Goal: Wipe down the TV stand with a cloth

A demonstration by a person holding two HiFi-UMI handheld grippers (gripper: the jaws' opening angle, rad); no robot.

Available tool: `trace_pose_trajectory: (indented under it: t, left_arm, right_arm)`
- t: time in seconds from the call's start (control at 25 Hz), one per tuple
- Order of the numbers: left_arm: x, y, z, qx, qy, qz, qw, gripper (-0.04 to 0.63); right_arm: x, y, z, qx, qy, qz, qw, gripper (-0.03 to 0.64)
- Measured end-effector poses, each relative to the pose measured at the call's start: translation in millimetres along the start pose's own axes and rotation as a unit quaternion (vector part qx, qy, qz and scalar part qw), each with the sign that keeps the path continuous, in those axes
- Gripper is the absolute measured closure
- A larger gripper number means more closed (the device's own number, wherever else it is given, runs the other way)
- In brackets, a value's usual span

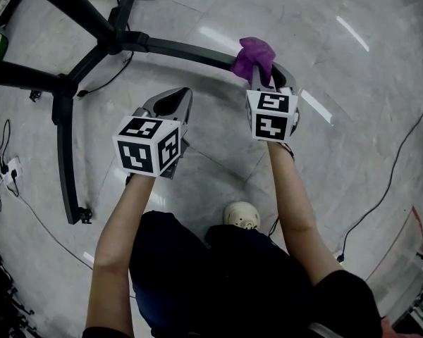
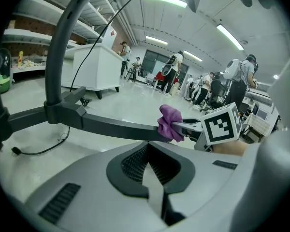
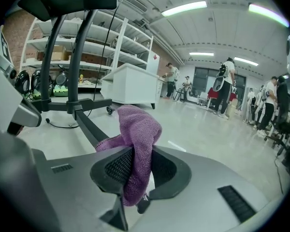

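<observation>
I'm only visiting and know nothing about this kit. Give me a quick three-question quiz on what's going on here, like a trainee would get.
1. True or false: the purple cloth is gripped by the left gripper.
2. Pick one. The cloth is pressed against: A) the stand's dark leg; B) the white shoe; C) the floor cable.
3. Fill the gap: the left gripper's jaws are ____, with nothing between them.

Key
1. False. The right gripper is clamped on the cloth.
2. A.
3. Shut.
</observation>
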State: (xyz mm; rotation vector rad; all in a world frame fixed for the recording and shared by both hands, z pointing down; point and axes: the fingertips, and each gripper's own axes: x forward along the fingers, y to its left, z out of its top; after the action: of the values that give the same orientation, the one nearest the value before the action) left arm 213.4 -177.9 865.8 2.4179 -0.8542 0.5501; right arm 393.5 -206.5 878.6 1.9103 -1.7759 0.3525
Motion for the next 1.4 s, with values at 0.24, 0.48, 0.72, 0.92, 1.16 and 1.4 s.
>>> trace_pose_trajectory:
  t: [0.24,0.48,0.72,0.92,1.16,1.4]
  left_arm:
    - [5,-5,0,0.001,0.001,-0.004,1.0,0.589]
    - [7,-11,1,0.004,0.0,-0.01,0.9999,0.589]
    - [5,-8,0,0.004,0.0,-0.009,0.9999,0.589]
    - [1,-8,0,0.006,-0.002,-0.009,0.9999,0.589]
    - [-7,-7,7,0.007,-0.014,-0.004,0.9999,0.589]
    - [-26,-6,9,0.001,-0.02,-0.002,0.9998,0.589]
  right_arm:
    - [-7,-17,-8,0.008,0.003,-0.014,1.0,0.517]
    - [-14,-23,-13,0.007,0.003,-0.016,1.0,0.517]
    - [-23,-27,-17,0.01,-0.01,-0.033,0.999,0.517]
    - [-33,-38,-33,0.038,0.0,-0.046,0.998,0.517]
    - [-42,-39,-39,0.054,0.009,-0.042,0.998,0.515]
    - [-59,-6,-21,0.091,0.006,0.015,0.996,0.515]
